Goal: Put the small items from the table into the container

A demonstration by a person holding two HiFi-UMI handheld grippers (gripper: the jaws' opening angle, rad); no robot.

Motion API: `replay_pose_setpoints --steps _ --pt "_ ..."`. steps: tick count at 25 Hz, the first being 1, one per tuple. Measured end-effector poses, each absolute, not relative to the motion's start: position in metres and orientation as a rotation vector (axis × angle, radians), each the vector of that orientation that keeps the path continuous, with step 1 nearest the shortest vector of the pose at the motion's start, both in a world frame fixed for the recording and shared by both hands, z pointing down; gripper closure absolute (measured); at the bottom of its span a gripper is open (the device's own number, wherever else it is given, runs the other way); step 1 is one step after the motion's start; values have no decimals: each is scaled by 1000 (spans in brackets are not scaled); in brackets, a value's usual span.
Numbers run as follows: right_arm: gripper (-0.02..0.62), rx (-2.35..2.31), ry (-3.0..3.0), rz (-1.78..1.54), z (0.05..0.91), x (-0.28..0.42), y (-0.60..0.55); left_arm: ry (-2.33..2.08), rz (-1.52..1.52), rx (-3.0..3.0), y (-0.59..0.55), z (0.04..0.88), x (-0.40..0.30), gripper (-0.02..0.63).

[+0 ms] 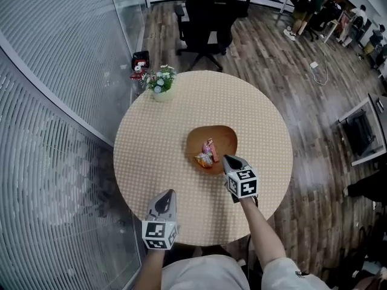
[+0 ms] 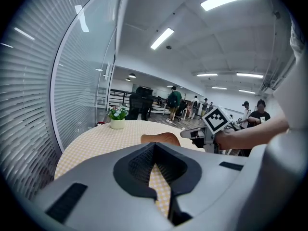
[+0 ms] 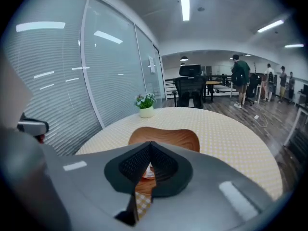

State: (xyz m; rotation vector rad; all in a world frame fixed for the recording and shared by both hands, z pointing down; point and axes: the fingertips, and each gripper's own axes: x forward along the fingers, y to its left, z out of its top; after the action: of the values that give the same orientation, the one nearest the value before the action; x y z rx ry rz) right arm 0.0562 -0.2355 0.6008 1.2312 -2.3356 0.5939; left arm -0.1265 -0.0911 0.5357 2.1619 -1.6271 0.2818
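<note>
Round and covered in yellow checks, the table [image 1: 130,162] is holding no loose small things that I can see. All the snacks [image 1: 207,154] are sitting in the brown bowl [image 1: 225,138] at the middle of the table, so the job is looking done, I think. The right gripper [image 1: 227,159] is hanging just over the bowl's rim at 4 o'clock, with its jaws pressed together and nothing in them. The left gripper [image 1: 169,194] is hanging at the table's 7 o'clock edge, also closed and empty.

What could go wrong? The right gripper is sitting very close to the rim. A bump there could push or tip the bowl, and the snacks could spill out.

A flower pot [image 1: 161,84] is standing at the table's 11 o'clock, well apart from both grippers, so it is looking safe. A glass wall [image 1: 60,101] is running along 9 o'clock. A black chair [image 1: 202,23] is standing on the wood floor [image 1: 290,83] at 12 o'clock, and people [image 1: 363,23] are standing far off at 1 o'clock.
</note>
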Motion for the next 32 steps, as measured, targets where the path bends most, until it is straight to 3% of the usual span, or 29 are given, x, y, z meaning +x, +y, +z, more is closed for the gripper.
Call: replay_pose_setpoints --steps 9,32 --pt "594 1430 -2427 499 532 62 -160 -1519 263 2262 -93 531 -87 600" --pt "595 1641 -2281 640 541 86 -69 -1381 296 2378 -80 529 -49 601"
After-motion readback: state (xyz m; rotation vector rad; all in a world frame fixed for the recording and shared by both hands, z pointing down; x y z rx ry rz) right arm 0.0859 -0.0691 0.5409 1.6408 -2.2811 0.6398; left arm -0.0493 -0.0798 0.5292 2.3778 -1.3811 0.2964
